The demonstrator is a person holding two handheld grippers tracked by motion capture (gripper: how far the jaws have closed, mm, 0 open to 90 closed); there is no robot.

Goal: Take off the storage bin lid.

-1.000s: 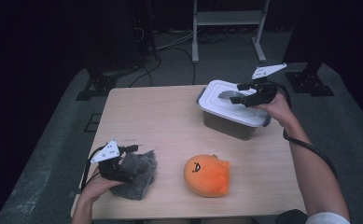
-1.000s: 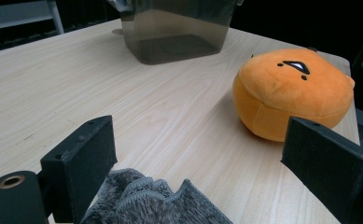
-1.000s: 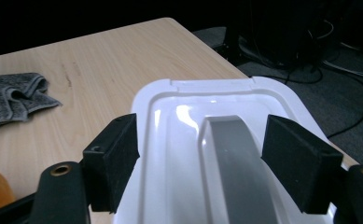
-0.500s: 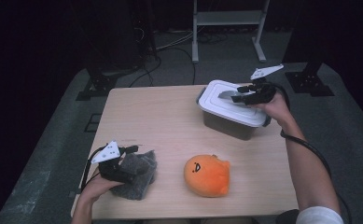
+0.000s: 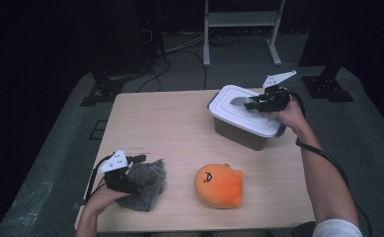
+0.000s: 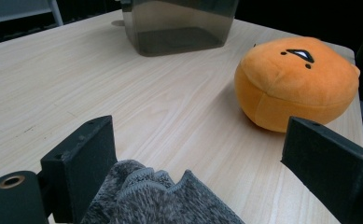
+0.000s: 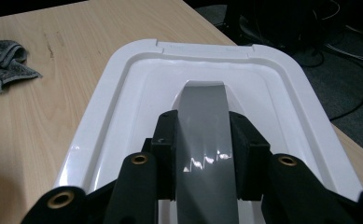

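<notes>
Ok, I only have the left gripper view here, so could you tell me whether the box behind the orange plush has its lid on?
Observer: Yes, a white lid sits on the box.
Operator: Thank you. Is the right gripper near it?
Observer: The right gripper has its fingers on either side of the lid's grey handle, pressing it; they have just been closing.
Operator: And where on the table is the grey cloth?
Observer: The grey cloth lies bunched by the table's near left corner, beneath the left gripper.
</notes>
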